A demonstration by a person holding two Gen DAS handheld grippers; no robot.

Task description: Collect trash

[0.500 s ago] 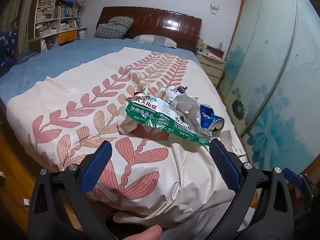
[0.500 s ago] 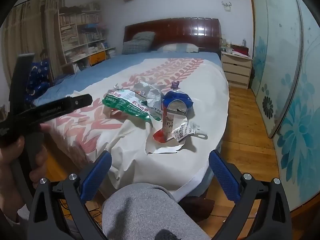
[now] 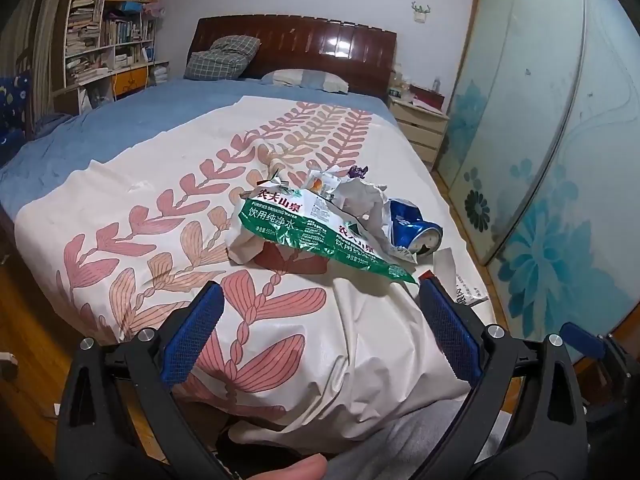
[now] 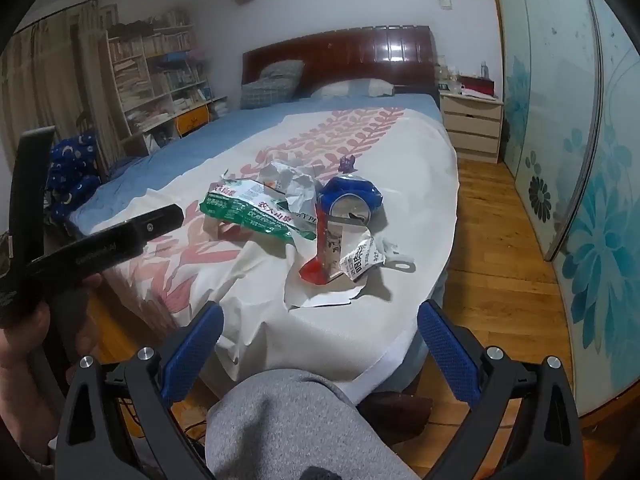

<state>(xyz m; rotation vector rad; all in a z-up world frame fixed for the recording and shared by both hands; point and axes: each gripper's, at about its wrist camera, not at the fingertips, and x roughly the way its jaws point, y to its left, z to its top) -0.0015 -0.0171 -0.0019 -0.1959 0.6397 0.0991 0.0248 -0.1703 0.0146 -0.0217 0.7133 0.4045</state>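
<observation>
A pile of trash lies on the bed near its foot: a green and white water-label wrapper (image 3: 316,232) (image 4: 248,208), crumpled white paper (image 3: 360,200) (image 4: 298,188), a crushed blue can (image 3: 412,228) (image 4: 352,200), a red and white carton (image 4: 326,248) and a small purple scrap (image 4: 347,165). My left gripper (image 3: 318,300) is open and empty, held short of the wrapper. My right gripper (image 4: 318,320) is open and empty, held short of the carton. The left gripper's body (image 4: 100,244) shows at the left of the right wrist view.
The bed has a cream leaf-print cover (image 3: 160,216) over a blue sheet (image 3: 120,128) and a dark wood headboard (image 3: 296,48). A bookshelf (image 3: 104,40) stands left, a nightstand (image 4: 472,124) and sliding glass doors (image 4: 560,140) right. My grey-clad knee (image 4: 288,420) is below the right gripper.
Both views have shifted only slightly. The trash has not moved and both grippers stay open.
</observation>
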